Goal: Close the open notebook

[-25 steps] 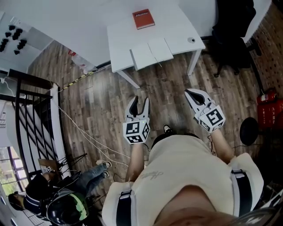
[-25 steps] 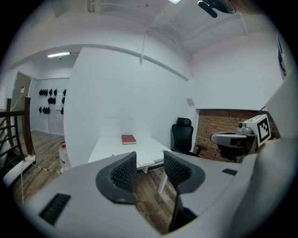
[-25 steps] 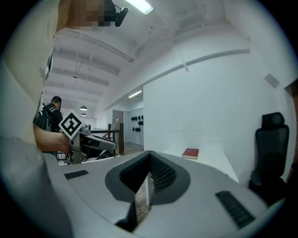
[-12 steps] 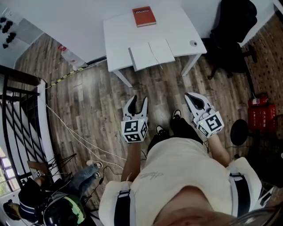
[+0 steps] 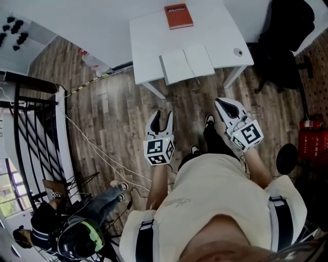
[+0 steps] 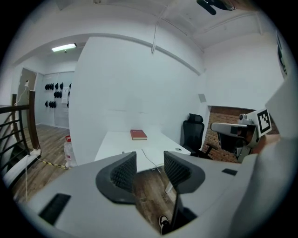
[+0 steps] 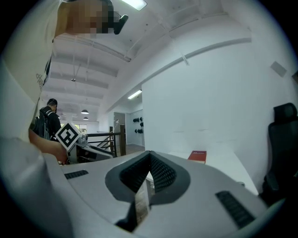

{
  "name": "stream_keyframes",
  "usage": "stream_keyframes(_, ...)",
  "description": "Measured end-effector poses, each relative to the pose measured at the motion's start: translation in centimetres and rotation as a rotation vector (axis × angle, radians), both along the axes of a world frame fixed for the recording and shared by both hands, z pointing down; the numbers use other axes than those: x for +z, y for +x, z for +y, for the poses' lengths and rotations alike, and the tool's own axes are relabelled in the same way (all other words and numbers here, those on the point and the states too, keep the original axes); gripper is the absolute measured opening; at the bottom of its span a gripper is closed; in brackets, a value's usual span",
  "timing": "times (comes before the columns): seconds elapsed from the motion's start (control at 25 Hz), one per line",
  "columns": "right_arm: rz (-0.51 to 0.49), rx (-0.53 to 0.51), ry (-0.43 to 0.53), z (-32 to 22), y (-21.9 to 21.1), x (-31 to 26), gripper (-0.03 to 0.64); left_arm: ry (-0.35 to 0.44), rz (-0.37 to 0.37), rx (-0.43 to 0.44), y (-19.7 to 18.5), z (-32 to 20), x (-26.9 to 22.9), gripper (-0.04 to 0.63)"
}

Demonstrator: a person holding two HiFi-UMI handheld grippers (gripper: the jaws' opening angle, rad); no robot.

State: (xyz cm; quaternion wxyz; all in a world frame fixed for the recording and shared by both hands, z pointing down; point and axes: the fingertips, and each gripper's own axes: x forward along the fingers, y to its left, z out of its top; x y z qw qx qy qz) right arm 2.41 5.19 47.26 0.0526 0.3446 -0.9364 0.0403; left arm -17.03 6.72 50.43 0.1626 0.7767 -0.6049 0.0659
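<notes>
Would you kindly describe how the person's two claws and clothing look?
The left claw and right claw are white, tapering shells with dark ribbed pads; each carries a cube with black-and-white square markers. The person wears a cream top with dark shoulder straps.

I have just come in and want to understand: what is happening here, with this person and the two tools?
A person stands on the wooden floor, away from the white table, holding a two-jaw gripper in each hand. The left gripper is open and empty; the right gripper is shut on nothing. Both point towards the table. The open white notebook lies flat at the table's near edge, not yet touched, with a closed red book behind it.
</notes>
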Motion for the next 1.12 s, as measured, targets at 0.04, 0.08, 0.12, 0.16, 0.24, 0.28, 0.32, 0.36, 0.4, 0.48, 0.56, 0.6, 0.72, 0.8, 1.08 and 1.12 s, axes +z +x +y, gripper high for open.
stream_keyframes(0.04,0.001,-0.011,0.003,-0.7,0.3,-0.1,0.008,0.006,-0.007,-0.008,-0.1,-0.8,-0.4,0.198)
stream_keyframes(0.08,-0.001,-0.012,0.013,-1.7,0.6,-0.3,0.008,0.014,-0.016,-0.012,-0.1,-1.8,-0.9,0.198)
stream_keyframes(0.12,-0.005,-0.006,0.024,-2.8,1.1,-0.5,0.008,0.022,-0.028,-0.011,-0.1,-3.0,-1.4,0.198)
stream_keyframes(0.16,-0.011,0.002,0.032,-4.1,1.6,-0.7,0.008,0.029,-0.042,-0.008,0.1,-4.3,-1.8,0.198)
stream_keyframes(0.24,-0.023,0.010,0.032,-6.3,2.4,-0.6,0.008,0.040,-0.059,-0.005,0.7,-6.5,-2.6,0.198)
stream_keyframes(0.28,-0.028,0.009,0.029,-7.3,2.7,-0.4,0.008,0.047,-0.063,-0.004,1.0,-7.6,-3.1,0.198)
stream_keyframes(0.32,-0.032,0.005,0.025,-8.4,3.0,-0.3,0.008,0.056,-0.067,-0.003,1.4,-8.6,-3.6,0.198)
stream_keyframes(0.36,-0.038,-0.002,0.021,-9.4,3.2,-0.3,0.008,0.063,-0.074,-0.004,1.7,-9.6,-4.2,0.198)
stream_keyframes(0.4,-0.046,-0.011,0.018,-10.5,3.4,-0.4,0.008,0.069,-0.083,-0.007,1.9,-10.6,-4.6,0.198)
stream_keyframes(0.48,-0.053,-0.033,0.024,-12.3,3.7,-0.8,0.008,0.074,-0.100,-0.024,1.8,-12.1,-5.2,0.198)
stream_keyframes(0.56,-0.042,-0.054,0.041,-14.0,3.9,-1.1,0.008,0.076,-0.106,-0.055,1.4,-13.2,-5.7,0.198)
stream_keyframes(0.6,-0.034,-0.060,0.048,-14.8,4.0,-1.1,0.008,0.077,-0.104,-0.072,1.1,-13.8,-5.9,0.198)
stream_keyframes(0.72,-0.025,-0.069,0.059,-17.5,4.0,-0.6,0.008,0.076,-0.094,-0.113,0.8,-15.2,-5.8,0.198)
stream_keyframes(0.8,-0.033,-0.093,0.051,-18.8,3.4,-0.2,0.008,0.061,-0.093,-0.132,0.6,-15.9,-5.2,0.198)
stream_keyframes(1.08,-0.023,-0.178,0.011,-20.8,0.6,0.1,0.008,0.019,-0.052,-0.186,-1.2,-17.5,-4.3,0.198)
stream_keyframes(1.12,-0.018,-0.183,0.009,-21.0,0.3,0.2,0.008,0.015,-0.050,-0.185,-1.4,-17.7,-4.1,0.198)
